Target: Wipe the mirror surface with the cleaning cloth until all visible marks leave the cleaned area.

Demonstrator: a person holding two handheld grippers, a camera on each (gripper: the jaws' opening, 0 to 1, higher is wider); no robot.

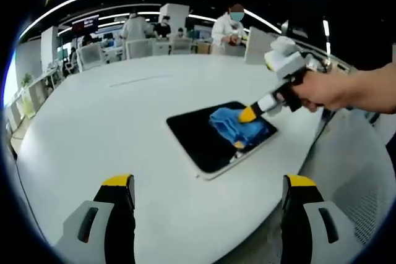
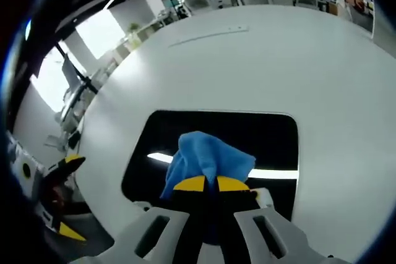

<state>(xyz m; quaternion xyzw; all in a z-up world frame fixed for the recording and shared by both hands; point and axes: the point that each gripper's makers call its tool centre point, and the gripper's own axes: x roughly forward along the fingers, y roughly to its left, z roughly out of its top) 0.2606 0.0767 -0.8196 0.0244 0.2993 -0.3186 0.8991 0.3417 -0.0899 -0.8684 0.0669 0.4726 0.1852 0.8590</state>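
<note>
Right now my right gripper (image 2: pixel 205 184) has its yellow-tipped jaws pinched together on the blue cleaning cloth (image 2: pixel 207 159), which bunches up just above the tips in the lower centre of the right gripper view. The cloth rests on the mirror (image 2: pixel 185 131), a dark rounded rectangle with a pale border, lying flat on the white table (image 2: pixel 297 60). A bright strip of ceiling light reflects across the glass on both sides of the cloth.

From the left gripper view I see the same scene at a distance: the mirror (image 1: pixel 198 137) sits right of centre in the frame, near the table's (image 1: pixel 105 115) edge, with the cloth (image 1: pixel 238 125) on its right-hand part. The right gripper (image 1: pixel 247 114) comes in from the upper right, held by a hand (image 1: pixel 328 89), its yellow tip pressed onto the cloth.

My left gripper (image 1: pixel 208 183) hangs above bare tabletop at the bottom of that frame, jaws spread wide with nothing between them, well apart from the mirror.

Along the top of the left gripper view, people in white coats (image 1: pixel 229 26) stand among chairs (image 1: pixel 139 47) beyond the table.
</note>
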